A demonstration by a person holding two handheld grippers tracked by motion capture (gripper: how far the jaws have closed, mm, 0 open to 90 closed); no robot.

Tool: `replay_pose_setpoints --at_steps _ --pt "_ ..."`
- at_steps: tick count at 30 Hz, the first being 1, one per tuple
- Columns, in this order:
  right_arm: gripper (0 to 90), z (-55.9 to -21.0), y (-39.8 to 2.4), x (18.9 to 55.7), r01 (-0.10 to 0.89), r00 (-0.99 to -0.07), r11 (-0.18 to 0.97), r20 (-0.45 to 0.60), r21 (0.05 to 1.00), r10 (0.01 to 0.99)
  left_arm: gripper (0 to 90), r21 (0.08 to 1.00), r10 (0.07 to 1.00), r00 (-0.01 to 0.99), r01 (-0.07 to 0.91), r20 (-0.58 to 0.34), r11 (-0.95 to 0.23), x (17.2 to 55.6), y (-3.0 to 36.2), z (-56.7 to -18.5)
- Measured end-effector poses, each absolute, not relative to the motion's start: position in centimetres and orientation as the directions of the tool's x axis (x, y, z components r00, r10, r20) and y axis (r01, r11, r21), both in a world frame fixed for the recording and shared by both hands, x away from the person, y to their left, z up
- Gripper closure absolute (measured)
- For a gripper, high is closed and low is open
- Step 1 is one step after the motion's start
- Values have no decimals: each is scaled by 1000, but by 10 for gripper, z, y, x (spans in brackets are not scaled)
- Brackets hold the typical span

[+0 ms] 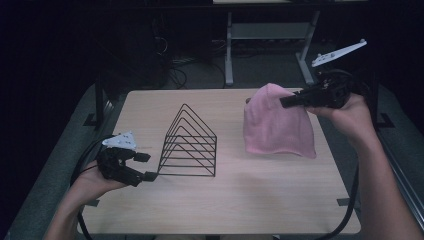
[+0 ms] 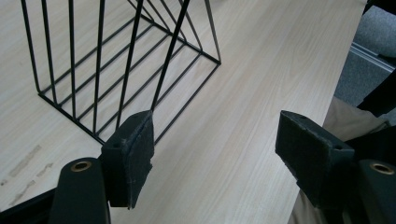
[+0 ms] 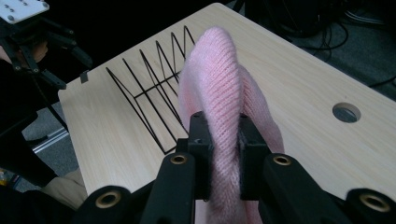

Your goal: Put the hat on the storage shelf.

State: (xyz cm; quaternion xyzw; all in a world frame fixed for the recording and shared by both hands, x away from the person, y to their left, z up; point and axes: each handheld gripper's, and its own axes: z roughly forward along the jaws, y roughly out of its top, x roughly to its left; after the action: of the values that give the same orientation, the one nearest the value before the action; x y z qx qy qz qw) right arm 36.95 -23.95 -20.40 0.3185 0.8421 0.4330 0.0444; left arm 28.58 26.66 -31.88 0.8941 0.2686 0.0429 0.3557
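A pink knitted beanie [image 1: 276, 125] hangs above the right half of the table, pinched at its top by my right gripper [image 1: 286, 101], which is shut on it. In the right gripper view the pink knit [image 3: 219, 93] bulges up between the two black pads [image 3: 200, 135]. A black wire rack [image 1: 189, 142] of triangular dividers stands on the table at centre left. My left gripper [image 1: 146, 166] is held open just left of the rack's near corner. Its pads [image 2: 133, 154] stand wide apart with nothing between them, the rack [image 2: 116, 60] ahead to the left.
The light wooden table [image 1: 250, 190] has a round cable hole [image 3: 346, 112] near one edge. Beyond the far edge stand metal table legs [image 1: 229, 50] and cables on a dark floor. Cables trail from both grippers off the near edge.
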Motion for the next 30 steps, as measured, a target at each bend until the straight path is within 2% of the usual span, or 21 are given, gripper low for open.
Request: replay_pose_setpoints --at_steps 30 --pt "793 -150 -164 373 363 -883 489 126 793 451 254 688 453 884 398 -112 -607 312 245 -274"
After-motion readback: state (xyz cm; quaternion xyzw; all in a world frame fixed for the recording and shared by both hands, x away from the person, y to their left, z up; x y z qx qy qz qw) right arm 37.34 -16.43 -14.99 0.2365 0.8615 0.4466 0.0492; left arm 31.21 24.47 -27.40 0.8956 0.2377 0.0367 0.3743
